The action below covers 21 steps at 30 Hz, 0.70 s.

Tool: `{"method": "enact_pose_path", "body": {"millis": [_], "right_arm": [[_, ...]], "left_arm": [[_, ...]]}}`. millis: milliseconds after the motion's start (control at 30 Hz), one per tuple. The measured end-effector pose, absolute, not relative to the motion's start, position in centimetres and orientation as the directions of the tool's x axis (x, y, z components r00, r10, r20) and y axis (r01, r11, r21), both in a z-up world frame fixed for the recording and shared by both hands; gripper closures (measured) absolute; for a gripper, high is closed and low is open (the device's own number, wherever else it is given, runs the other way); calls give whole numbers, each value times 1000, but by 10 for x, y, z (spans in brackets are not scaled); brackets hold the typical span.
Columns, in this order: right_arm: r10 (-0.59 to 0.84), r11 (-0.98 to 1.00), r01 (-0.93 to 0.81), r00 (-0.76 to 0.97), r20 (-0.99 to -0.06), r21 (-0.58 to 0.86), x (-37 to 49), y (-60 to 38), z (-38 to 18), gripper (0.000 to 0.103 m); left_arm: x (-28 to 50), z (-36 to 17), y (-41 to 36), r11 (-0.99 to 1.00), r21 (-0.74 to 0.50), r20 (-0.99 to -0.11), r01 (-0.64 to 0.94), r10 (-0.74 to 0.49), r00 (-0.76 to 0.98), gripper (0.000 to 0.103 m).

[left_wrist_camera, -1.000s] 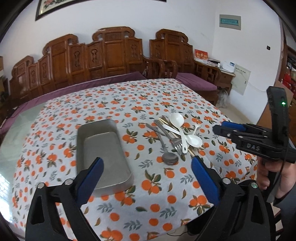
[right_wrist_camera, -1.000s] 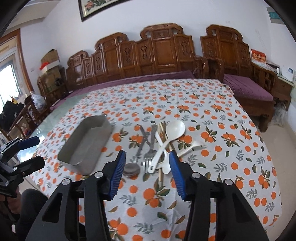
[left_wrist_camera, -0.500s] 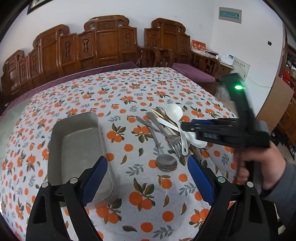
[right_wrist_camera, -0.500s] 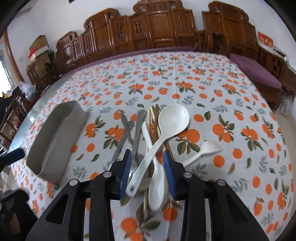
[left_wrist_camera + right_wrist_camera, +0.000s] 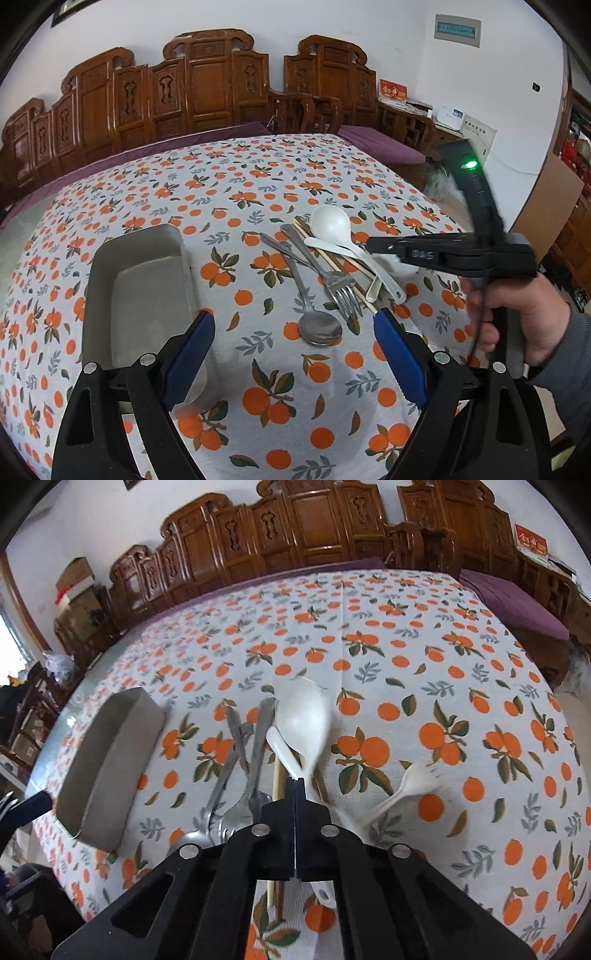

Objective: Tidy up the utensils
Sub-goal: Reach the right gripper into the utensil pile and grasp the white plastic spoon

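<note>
A pile of utensils lies on the orange-print tablecloth: a large white spoon (image 5: 304,720), a smaller white spoon (image 5: 277,744), a white plastic fork (image 5: 402,790), a metal fork (image 5: 341,291), a metal spoon (image 5: 319,328) and wooden chopsticks (image 5: 332,260). My right gripper (image 5: 296,781) is shut on the handle of the large white spoon (image 5: 332,225); it shows from the side in the left wrist view (image 5: 373,245). My left gripper (image 5: 293,334) is open and empty, above the table's near side, in front of the metal spoon.
An empty grey metal tray (image 5: 107,295) lies left of the pile; it also shows in the right wrist view (image 5: 110,760). Carved wooden chairs (image 5: 207,85) with purple cushions line the table's far side. A cabinet (image 5: 454,125) stands at the far right.
My right gripper came down over the pile and closed on the large white spoon's handle. My left gripper drifted closer to the table and stayed open.
</note>
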State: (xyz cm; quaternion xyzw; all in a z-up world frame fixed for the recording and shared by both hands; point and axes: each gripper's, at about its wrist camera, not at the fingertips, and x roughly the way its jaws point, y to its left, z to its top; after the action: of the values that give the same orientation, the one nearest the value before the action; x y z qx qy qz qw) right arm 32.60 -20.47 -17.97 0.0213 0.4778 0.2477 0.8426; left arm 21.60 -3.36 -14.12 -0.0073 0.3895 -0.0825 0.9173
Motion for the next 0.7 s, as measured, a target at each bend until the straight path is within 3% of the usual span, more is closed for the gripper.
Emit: {"method": "enact_pose_path", "body": {"millis": [233, 467, 533, 600, 700], "right_arm": [[466, 860, -434, 456, -758, 268, 304, -227, -154, 103], [461, 856, -447, 435, -774, 259, 315, -225, -178, 99], [460, 854, -453, 423, -780, 258, 320, -220, -184, 91], [451, 852, -458, 400, -798, 253, 325, -213, -194, 72], [414, 856, -472, 385, -825, 210, 331, -202, -205, 72]], "left_arm": [[228, -142, -52, 987, -49, -740, 152, -138, 658, 25], [246, -150, -62, 991, -12, -765, 133, -94, 637, 28], [250, -152, -61, 992, -10, -769, 124, -87, 633, 28], [255, -153, -60, 993, -9, -774, 116, -81, 628, 28], [259, -155, -58, 994, -8, -778, 110, -75, 624, 28]]}}
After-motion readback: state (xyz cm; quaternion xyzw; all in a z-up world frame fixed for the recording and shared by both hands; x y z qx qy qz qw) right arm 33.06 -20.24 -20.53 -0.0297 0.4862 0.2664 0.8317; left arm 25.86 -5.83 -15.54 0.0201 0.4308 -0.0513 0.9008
